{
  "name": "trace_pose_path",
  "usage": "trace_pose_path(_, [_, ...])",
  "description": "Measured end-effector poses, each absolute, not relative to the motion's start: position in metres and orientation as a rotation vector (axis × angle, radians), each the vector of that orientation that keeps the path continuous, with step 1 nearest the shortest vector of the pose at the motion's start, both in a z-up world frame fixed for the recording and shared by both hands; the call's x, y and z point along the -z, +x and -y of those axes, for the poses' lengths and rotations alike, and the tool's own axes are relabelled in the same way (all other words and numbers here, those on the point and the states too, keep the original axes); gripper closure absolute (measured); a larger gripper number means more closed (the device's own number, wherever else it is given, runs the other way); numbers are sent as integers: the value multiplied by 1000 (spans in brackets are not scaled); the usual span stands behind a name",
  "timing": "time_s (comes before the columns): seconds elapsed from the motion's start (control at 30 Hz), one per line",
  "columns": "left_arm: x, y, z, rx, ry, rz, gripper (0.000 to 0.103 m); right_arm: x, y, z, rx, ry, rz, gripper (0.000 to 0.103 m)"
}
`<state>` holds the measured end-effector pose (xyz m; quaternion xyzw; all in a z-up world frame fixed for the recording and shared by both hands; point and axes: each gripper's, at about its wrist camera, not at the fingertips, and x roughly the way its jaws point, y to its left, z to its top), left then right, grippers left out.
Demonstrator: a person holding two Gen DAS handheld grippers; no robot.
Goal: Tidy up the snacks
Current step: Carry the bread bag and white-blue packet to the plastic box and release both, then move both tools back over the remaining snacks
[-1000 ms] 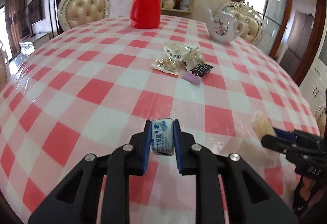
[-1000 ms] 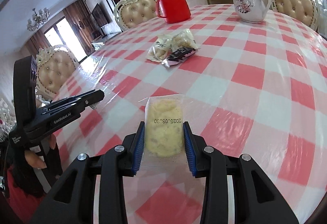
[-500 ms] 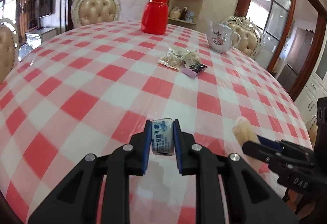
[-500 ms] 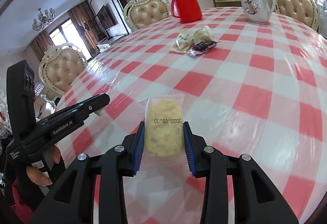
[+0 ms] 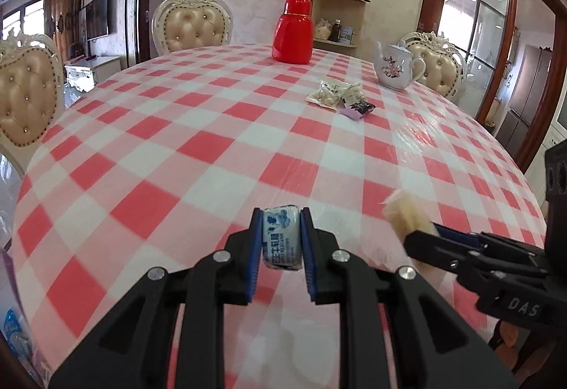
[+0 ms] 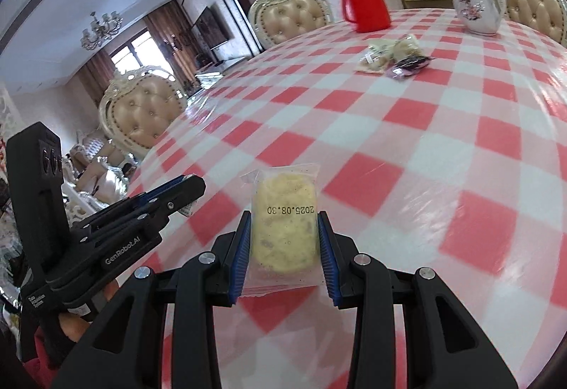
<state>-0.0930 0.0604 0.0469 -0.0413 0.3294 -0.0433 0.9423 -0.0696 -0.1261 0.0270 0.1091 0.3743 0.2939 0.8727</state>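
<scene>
Above the near edge of the checkered tablecloth, the left gripper clamps a small blue-white candy pack; other snacks lie far off near the teapot. In the right wrist view, the right gripper pinches a clear-wrapped yellow pastry above the cloth.

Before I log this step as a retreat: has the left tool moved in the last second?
Yes. The left tool, shut on its blue candy, has pulled back from the snack pile, which looks farther and smaller now.

Bright daylight, tablecloth glare, fisheye-warped edges.
</scene>
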Motion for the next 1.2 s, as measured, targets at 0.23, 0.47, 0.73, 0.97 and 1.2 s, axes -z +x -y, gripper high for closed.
trace_pose_path(0.23, [-58, -143, -94, 41, -75, -644, 82, -32, -109, 65, -756, 156, -794, 67])
trace_pose_path(0.47, [-74, -200, -168, -77, -116, -617, 82, -40, -146, 0, -881, 66, -782, 67])
trace_pose_path(0.73, [-87, -239, -240, -238, -105, -602, 82, -53, -183, -68, -1009, -49, -763, 67])
trace_pose_path(0.97, [-101, -261, -282, -411, -53, -608, 73, -44, -219, -123, -1205, -84, -779, 58])
trace_pose_path(1.2, [-116, -277, -290, -655, -49, -469, 2, -54, -207, -94, -1151, -35, -719, 41])
